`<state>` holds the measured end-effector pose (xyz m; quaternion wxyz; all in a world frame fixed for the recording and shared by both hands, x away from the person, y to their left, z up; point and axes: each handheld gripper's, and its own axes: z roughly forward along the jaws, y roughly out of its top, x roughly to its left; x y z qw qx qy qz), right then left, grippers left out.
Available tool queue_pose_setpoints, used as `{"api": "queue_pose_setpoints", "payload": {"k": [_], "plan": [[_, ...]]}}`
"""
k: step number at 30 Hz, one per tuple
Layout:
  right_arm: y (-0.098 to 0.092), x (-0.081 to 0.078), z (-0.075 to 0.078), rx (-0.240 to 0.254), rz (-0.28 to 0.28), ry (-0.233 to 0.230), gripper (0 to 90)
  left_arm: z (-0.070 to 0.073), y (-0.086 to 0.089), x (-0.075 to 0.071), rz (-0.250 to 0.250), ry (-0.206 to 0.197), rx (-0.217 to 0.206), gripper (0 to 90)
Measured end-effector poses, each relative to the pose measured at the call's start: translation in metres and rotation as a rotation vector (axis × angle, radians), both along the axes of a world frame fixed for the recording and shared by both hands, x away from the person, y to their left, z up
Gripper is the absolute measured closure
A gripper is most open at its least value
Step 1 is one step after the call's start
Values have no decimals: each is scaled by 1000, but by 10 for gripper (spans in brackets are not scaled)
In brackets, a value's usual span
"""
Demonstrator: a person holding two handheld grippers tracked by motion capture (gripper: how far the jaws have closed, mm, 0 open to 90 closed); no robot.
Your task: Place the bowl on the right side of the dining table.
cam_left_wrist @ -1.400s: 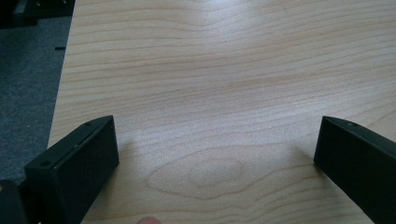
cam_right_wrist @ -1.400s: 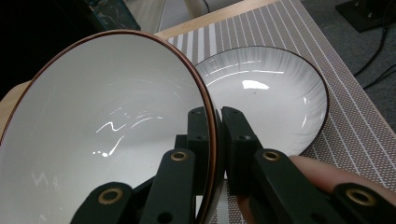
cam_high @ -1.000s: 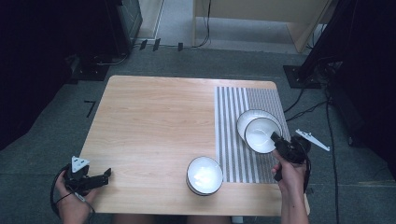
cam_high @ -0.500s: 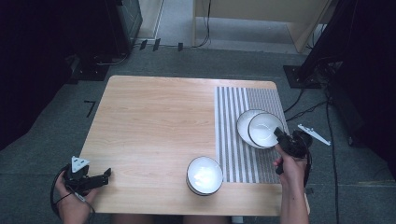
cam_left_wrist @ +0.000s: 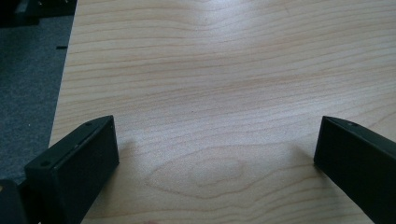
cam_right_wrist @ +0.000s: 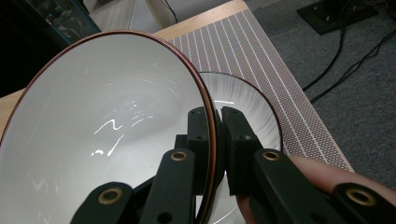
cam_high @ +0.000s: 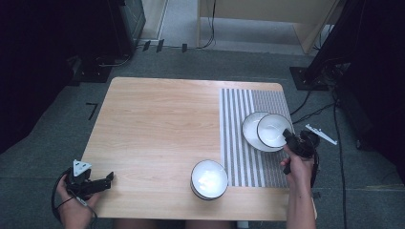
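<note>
The right gripper has its jaws pinching the rim of a white bowl, one jaw inside the wall and one outside, with the dark rim band running between them. Seen from above, this held bowl hangs ahead of the right gripper, tilted, partly over a second white bowl that sits on the striped mat. In the right gripper view that lower bowl lies just beyond and beneath the outer jaw. Whether the two bowls touch cannot be told.

The left gripper rests at the near left corner of the table; its jaws stand spread wide with only bare wood between them. A third white bowl stands at the near edge, well clear of both grippers.

Judgement: the step in hand looks like carrying the pinched bowl relative to the one below, nesting or lifting away. The grip is on a thin, smooth rim, so the bowl can pivot about the jaws. Recommended practice: keep the pinch firm, move slowly, bring the bowl level before it goes down, and centre it over the lower bowl so the rims do not knock. Release only once the bowl's weight is supported from beneath.
</note>
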<state>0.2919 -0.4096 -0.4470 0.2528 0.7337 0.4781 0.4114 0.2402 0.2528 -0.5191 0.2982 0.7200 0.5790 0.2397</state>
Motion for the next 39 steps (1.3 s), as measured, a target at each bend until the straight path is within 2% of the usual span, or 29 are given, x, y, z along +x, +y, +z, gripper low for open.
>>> {"api": "queue_pose_setpoints", "payload": {"k": [14,23,39], "plan": [[-6,17,-16,10,-23,35,836,0,0,0,0,0,0,0],[-3,28,-26,15,-29,67,836,0,0,0,0,0,-1,0],[-1,38,-36,5,-37,99,835,0,1,0,-6,0,-2,0]]}}
